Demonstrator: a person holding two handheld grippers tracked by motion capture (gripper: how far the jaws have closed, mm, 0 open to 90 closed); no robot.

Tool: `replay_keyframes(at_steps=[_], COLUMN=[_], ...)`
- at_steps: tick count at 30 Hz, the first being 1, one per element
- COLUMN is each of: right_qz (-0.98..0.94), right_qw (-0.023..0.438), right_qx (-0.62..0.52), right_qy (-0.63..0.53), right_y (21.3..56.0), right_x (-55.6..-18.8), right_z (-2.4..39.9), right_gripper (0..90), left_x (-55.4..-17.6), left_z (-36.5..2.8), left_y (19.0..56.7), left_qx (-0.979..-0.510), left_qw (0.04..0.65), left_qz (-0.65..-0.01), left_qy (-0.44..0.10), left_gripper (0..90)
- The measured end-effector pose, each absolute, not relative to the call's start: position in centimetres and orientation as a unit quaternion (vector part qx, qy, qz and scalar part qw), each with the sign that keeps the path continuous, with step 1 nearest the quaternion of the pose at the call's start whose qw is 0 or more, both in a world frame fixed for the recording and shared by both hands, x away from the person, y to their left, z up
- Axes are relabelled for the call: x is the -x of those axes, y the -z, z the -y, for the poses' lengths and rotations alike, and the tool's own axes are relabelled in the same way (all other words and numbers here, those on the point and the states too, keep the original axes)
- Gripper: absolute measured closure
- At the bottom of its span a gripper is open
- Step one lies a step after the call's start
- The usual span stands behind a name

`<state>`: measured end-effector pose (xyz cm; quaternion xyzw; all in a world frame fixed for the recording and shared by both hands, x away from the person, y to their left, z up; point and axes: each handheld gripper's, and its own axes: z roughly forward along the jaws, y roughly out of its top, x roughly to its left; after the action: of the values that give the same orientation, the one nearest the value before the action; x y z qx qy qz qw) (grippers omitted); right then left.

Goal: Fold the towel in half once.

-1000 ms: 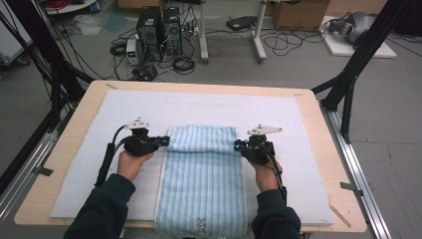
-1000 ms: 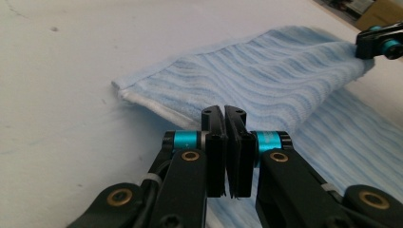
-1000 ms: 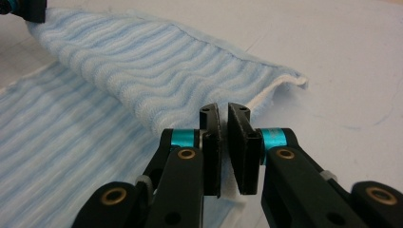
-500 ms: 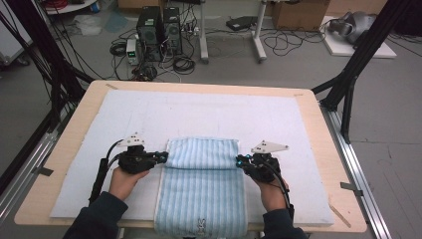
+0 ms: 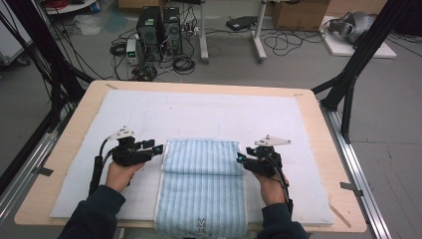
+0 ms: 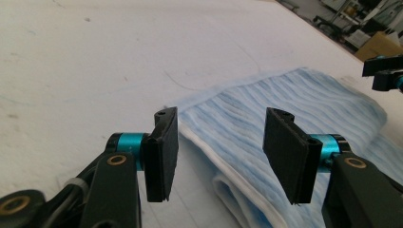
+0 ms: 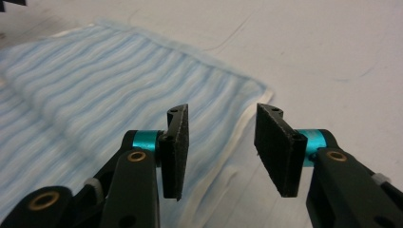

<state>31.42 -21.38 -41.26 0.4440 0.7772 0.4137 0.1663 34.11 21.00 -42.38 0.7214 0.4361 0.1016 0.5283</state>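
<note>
A blue-and-white striped towel lies on the white mat, its far end folded back over itself into a thick band. My left gripper sits just off the fold's left edge, my right gripper at its right edge. Both have just been opening their jaws. In the left gripper view the left gripper stands open with the towel's white-hemmed corner lying beyond and below the pads, untouched. The right gripper is open too, over the towel's edge, with nothing pinched.
The white mat covers most of the wooden table. The towel's near end hangs over the front edge. Black frame struts stand at the table's sides. Computers and cables lie on the floor behind.
Both grippers pulled the towel's far edge toward the person, deepening the fold, then opened and let it go. The left gripper has drawn slightly left, off the towel.
</note>
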Motion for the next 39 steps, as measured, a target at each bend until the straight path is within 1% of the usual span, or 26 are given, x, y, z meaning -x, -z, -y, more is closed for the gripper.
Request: replay_keyframes(at_steps=[6,12,17,20,21,23,24,26,27,28,29,30,31,33,39], right_qz=[-0.781,-0.783,-0.785,-0.79,-0.793,-0.8,-0.802,-0.806,-0.812,-0.815,-0.822,-0.828,-0.833,-0.833,-0.817], right_qw=[0.172,0.169,0.161,0.161,0.159,0.153,0.155,0.157,0.16,0.158,0.158,0.165,0.175,0.179,0.19], right_qx=[-0.459,-0.472,-0.484,-0.487,-0.486,-0.483,-0.481,-0.473,-0.463,-0.458,-0.446,-0.436,-0.428,-0.425,-0.416], right_qy=[-0.386,-0.368,-0.351,-0.337,-0.33,-0.321,-0.317,-0.32,-0.318,-0.319,-0.317,-0.311,-0.305,-0.306,-0.351], right_y=[41.1,41.4,42.1,42.8,43.1,43.7,43.8,43.8,43.7,43.7,43.7,43.6,43.6,43.4,41.7], right_x=[-34.5,-36.3,-37.7,-38.5,-38.7,-39.1,-39.2,-39.1,-39.1,-39.0,-38.9,-38.7,-38.6,-38.4,-36.9], right_z=[20.6,20.2,20.1,19.7,19.6,19.4,19.3,19.3,19.3,19.2,18.9,18.6,18.4,18.2,19.1], right_gripper=[50.9,48.6,42.4,41.5,42.1,47.6,49.0,60.0,66.1,73.6,80.1,82.6,83.4,83.7,83.6], left_x=[-36.3,-38.4,-39.3,-39.8,-39.9,-39.9,-39.8,-39.7,-39.7,-39.7,-39.7,-39.7,-39.7,-39.7,-38.8], left_z=[-20.0,-18.6,-17.9,-17.3,-17.1,-16.8,-16.6,-16.6,-16.6,-16.8,-16.9,-16.9,-16.9,-17.0,-18.2], left_y=[41.8,42.6,44.3,45.0,45.1,45.1,45.1,45.0,45.0,45.0,45.0,44.9,44.9,44.8,43.4], left_qx=[-0.727,-0.745,-0.761,-0.774,-0.779,-0.783,-0.787,-0.792,-0.792,-0.791,-0.791,-0.793,-0.794,-0.791,-0.767], left_qw=[0.532,0.5,0.474,0.446,0.442,0.437,0.431,0.419,0.415,0.418,0.419,0.417,0.417,0.42,0.469], left_qz=[-0.416,-0.424,-0.431,-0.437,-0.431,-0.427,-0.424,-0.421,-0.423,-0.425,-0.426,-0.423,-0.423,-0.427,-0.427], left_qy=[-0.122,-0.121,-0.109,-0.102,-0.111,-0.115,-0.126,-0.144,-0.146,-0.135,-0.131,-0.131,-0.131,-0.126,-0.104], left_gripper=[45.3,43.7,41.4,41.4,42.0,49.5,50.7,61.4,70.2,80.5,83.5,84.4,84.8,85.1,85.2])
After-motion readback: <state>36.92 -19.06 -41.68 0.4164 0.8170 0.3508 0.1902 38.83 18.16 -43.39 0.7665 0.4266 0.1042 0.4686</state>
